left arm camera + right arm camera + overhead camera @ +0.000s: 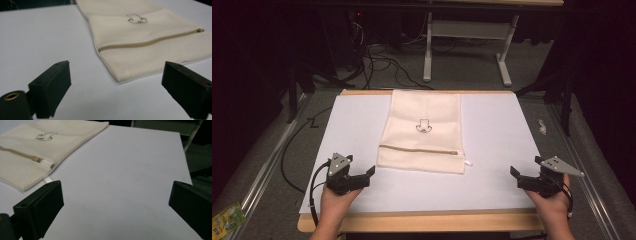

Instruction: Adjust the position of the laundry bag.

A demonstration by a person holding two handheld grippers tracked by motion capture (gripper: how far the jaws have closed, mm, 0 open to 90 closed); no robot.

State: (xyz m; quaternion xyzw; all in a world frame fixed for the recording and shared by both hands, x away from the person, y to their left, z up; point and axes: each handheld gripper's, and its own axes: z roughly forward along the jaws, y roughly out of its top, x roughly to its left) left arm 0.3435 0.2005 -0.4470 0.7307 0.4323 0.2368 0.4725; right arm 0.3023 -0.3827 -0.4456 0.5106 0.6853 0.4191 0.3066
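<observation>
A cream mesh bag [422, 132] lies flat in the middle of the white table top [497, 145], with a small dark printed mark and a shut zipper [419, 149] near its front edge. My left gripper [359, 172] rests at the front left, open and empty, a short way from the bag's near left corner. In the left gripper view the bag [150, 32] lies ahead between the spread jaws of that gripper [116, 82]. My right gripper [524, 171] sits open at the front right. The right gripper view has the bag [37, 147] and its white zipper tab [47, 178] to the upper left of that gripper [116, 202].
The table has a wooden rim [422, 220] along its front. Behind it stand a white desk frame [429, 50] and loose cables [382, 65] on the floor. A green packet [227, 220] lies at the lower left, and a small pale scrap [542, 125] lies on the right side.
</observation>
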